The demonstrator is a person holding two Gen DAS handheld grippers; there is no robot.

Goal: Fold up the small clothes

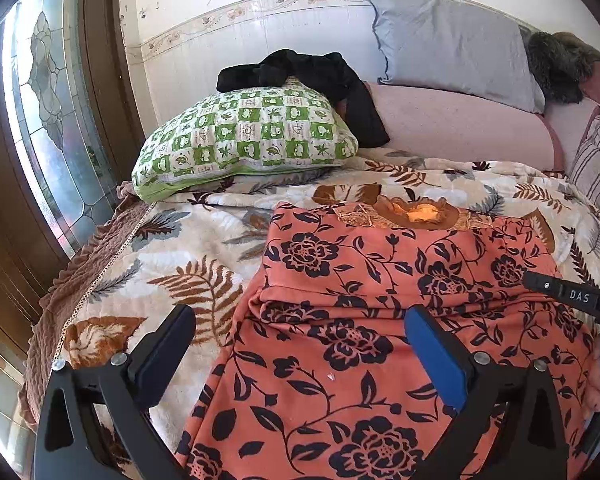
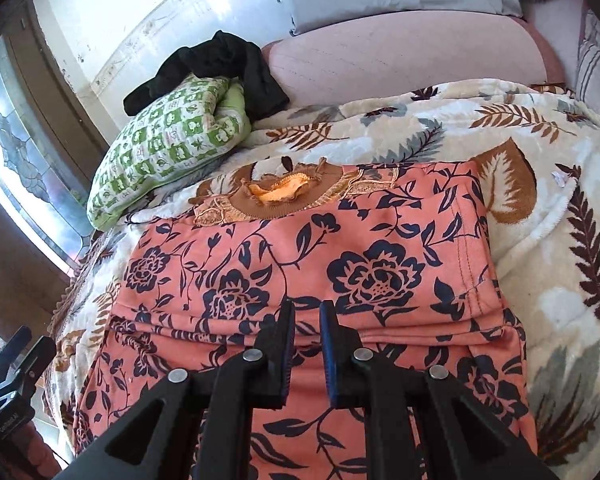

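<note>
The left tool [image 1: 300, 344] stands wide open with nothing between its fingers, hovering above the near-left part of the orange floral garment [image 1: 380, 280]. The right tool [image 2: 305, 344] has its fingers drawn close, a narrow gap showing between the blue pads [image 2: 327, 344]; no cloth appears pinched there, though what lies under the tips is hidden.

The garment lies spread on the leaf-print blanket [image 1: 172, 248] covering the bed. Its brown collar [image 2: 284, 196] sits at the far edge, away from both tools. Across the middle of the garment runs a raised fold line with a hem on the right side, so a layer seems already turned over; the near part hangs toward the bed edge.

Beyond the garment, past its far-left corner, rests a green checked pillow [image 1: 244, 132] with a black garment [image 1: 300, 68] draped over it.

Risks, as I judge them: the plush blanket may drag the lower layer, skewing the fold. A grab through both layers would lift the whole stack. The overhanging near part could pull the garment off the bed.
</note>
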